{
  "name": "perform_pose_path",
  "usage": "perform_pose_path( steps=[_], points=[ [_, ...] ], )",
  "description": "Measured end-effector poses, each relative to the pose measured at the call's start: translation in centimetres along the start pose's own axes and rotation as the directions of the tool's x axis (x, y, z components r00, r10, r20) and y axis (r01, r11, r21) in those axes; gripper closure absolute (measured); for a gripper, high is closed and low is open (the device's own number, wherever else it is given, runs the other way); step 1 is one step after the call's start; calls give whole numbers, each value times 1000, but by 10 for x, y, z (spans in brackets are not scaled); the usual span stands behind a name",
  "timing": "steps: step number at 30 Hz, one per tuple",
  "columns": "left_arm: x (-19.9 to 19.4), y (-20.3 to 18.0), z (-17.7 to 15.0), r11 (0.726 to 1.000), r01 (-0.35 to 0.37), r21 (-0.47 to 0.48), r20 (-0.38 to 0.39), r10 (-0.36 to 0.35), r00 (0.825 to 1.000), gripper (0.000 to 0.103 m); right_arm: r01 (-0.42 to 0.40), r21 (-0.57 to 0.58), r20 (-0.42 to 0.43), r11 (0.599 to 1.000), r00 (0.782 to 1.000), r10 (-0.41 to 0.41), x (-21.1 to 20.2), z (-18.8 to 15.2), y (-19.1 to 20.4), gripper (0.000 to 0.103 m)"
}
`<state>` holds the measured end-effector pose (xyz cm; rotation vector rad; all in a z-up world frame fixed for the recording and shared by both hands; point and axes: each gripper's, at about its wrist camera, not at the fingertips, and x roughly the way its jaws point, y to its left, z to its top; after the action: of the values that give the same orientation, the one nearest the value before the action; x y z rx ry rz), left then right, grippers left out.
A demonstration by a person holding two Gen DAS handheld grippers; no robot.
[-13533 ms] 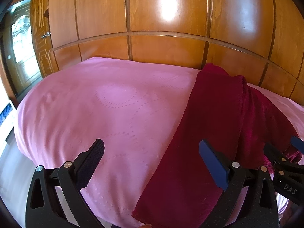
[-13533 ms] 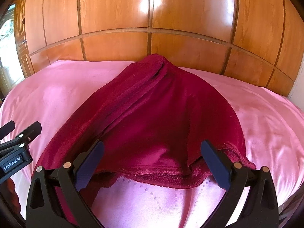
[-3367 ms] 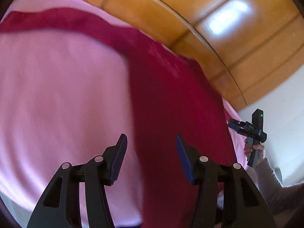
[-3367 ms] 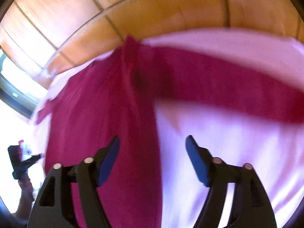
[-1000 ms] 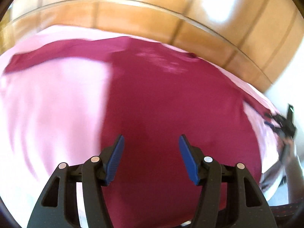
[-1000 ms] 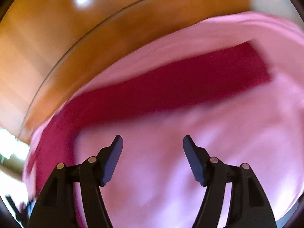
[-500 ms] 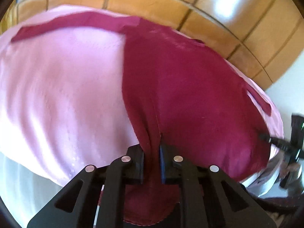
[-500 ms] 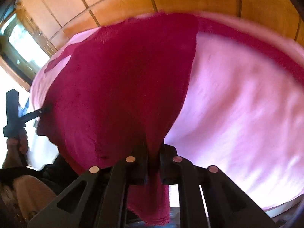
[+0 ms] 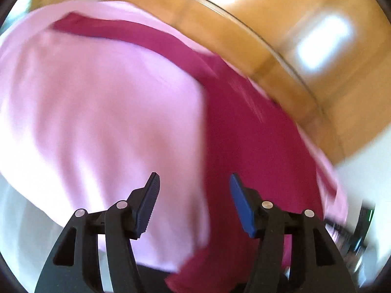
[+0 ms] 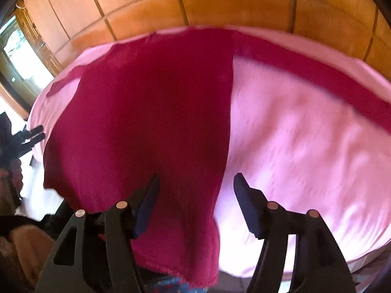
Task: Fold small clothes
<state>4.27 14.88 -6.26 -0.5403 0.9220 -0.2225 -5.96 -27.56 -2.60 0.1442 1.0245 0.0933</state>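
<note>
Dark red long-sleeved top lies spread flat on bed w/ pink sheet, body toward one side, hem hanging over near edge. One sleeve stretched straight out across sheet along the far side, near the wood-panel wall; other sleeve short bit visible at opposite side, near bed edge.

Right hand-held gripper: jaws wide apart, nothing between them, hovering over the top's side edge near the hem; left finger over red fabric, right finger over pink sheet. Contact w/ fabric can't tell.

Left hand-held gripper: also spread wide, empty, over boundary of sheet and top; left finger above pink, right finger above red. Left wrist view heavily motion-blurred, detail poor. In that view the top runs down the right half, sleeve stretching to far left along the wall.

Each gripper shows at the edge of the other's view: left one at bed edge by the top's far side, jaw gap looks narrow from there but too small to trust; right one just a dark blur w/ green light.

Around: window/door w/ lattice at far left, bright. Blue patterned fabric bit under hem at bottom, unclear what. Nothing lying on top of the garment.
</note>
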Motion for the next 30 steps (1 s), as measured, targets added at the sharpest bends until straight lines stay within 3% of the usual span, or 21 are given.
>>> perform_pose_path(
  steps=[2, 4, 8, 11, 13, 16, 21, 24, 25, 26, 28, 30],
  points=[
    [-6, 24, 27, 994, -25, -106, 69, 32, 997, 45, -17, -5, 60, 1000, 998, 17, -1, 12, 12, 26],
    [-9, 42, 48, 983, -52, -178, 115, 73, 991, 45, -85, -14, 93, 996, 992, 86, 8, 23, 28, 21],
    [-9, 97, 97, 919, -40, -391, 192, 124, 974, 45, -182, -65, 82, 981, 979, 187, 40, 39, 64, 18],
    [-4, 132, 127, 869, -10, -494, 215, 133, 967, 45, -218, -90, 58, 972, 973, 224, 70, 45, 93, 18],
    [0, 150, 145, 843, -12, -538, 222, 156, 962, 45, -231, -101, 30, 968, 972, 235, 88, 48, 112, 18],
    [3, 171, 175, 825, -35, -565, 238, 203, 950, 45, -225, -106, -6, 969, 974, 226, 104, 41, 123, 12],
    [17, 196, 216, 821, -91, -564, 210, 249, 946, 45, -139, -269, -2, 953, 990, 144, 118, 24, 145, 2],
    [24, 210, 229, 824, -118, -554, 192, 265, 945, 47, -146, -235, -21, 961, 989, 145, 121, 29, 144, 2],
    [26, 209, 233, 828, -138, -543, 191, 282, 940, 55, -154, -217, -33, 964, 988, 150, 123, 32, 144, 2],
    [28, 208, 238, 837, -158, -525, 188, 295, 937, 74, -156, -213, -40, 965, 988, 151, 124, 33, 143, 2],
    [25, 206, 238, 845, -181, -503, 194, 314, 929, 97, -147, -241, -42, 959, 989, 141, 124, 32, 145, 2],
    [16, 203, 239, 862, -191, -469, 240, 333, 912, 97, -142, -257, -36, 956, 990, 137, 124, 30, 144, 2]
  ],
)
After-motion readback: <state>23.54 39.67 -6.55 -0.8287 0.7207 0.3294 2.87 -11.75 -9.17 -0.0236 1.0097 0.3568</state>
